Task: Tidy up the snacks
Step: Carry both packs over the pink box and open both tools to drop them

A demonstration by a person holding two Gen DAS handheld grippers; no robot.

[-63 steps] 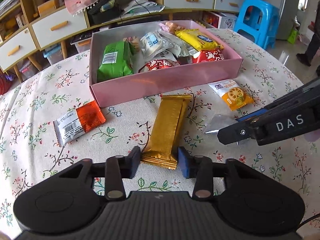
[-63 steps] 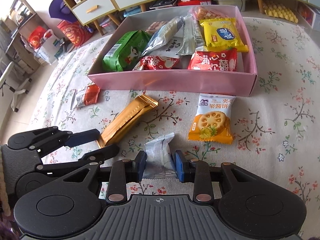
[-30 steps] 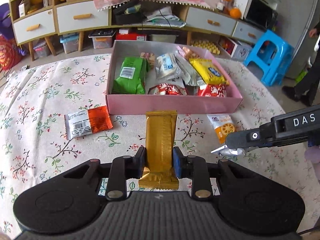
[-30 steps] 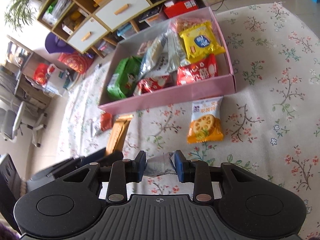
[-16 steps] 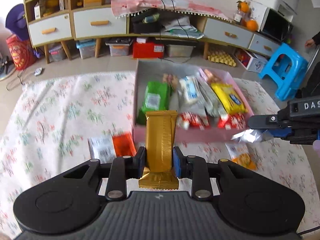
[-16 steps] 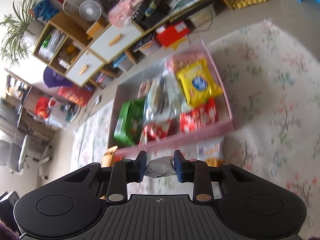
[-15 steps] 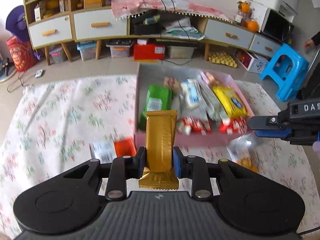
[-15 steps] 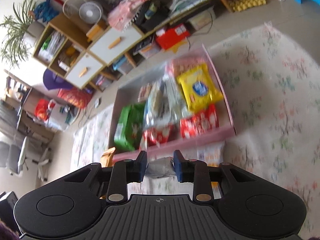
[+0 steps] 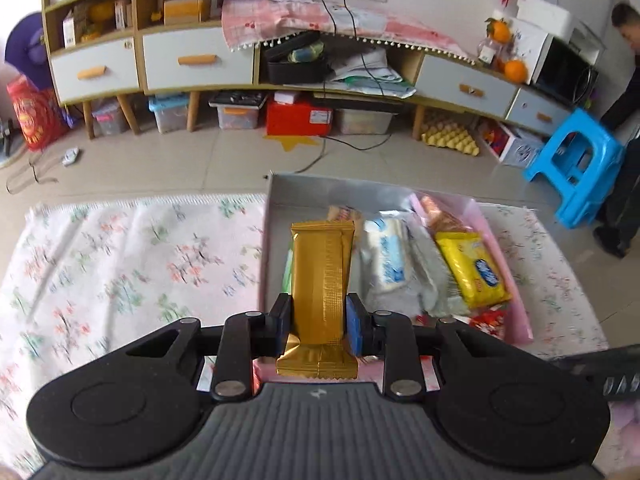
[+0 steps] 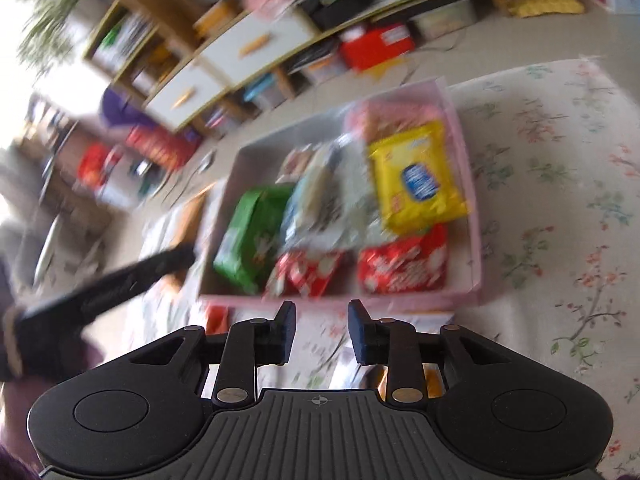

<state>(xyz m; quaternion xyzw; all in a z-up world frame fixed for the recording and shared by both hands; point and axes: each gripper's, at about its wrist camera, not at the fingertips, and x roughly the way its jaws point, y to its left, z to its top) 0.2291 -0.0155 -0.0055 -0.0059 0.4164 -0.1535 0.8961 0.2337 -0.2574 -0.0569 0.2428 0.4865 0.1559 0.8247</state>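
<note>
My left gripper [image 9: 320,326] is shut on a long gold snack bar [image 9: 321,280] and holds it upright in the air over the near left part of the pink box [image 9: 516,308]. The box holds several snack packs, among them a yellow one [image 9: 472,268] and a white and blue one [image 9: 386,256]. In the blurred right wrist view my right gripper [image 10: 321,330] is open with nothing between its fingers, above the table just in front of the pink box [image 10: 468,148]. The silver packet it held does not show. The left gripper [image 10: 120,276] shows as a dark shape at left.
The floral tablecloth [image 9: 120,272] covers the table around the box. An orange packet [image 10: 432,378] partly shows under my right gripper. Beyond the table are low cabinets [image 9: 192,60], storage bins, a blue stool [image 9: 576,168] and a person [image 9: 628,80] at far right.
My left gripper has lifted the gold bar and carried it forward over the box. My right gripper has opened, and the silver packet it held is gone from between its fingers.
</note>
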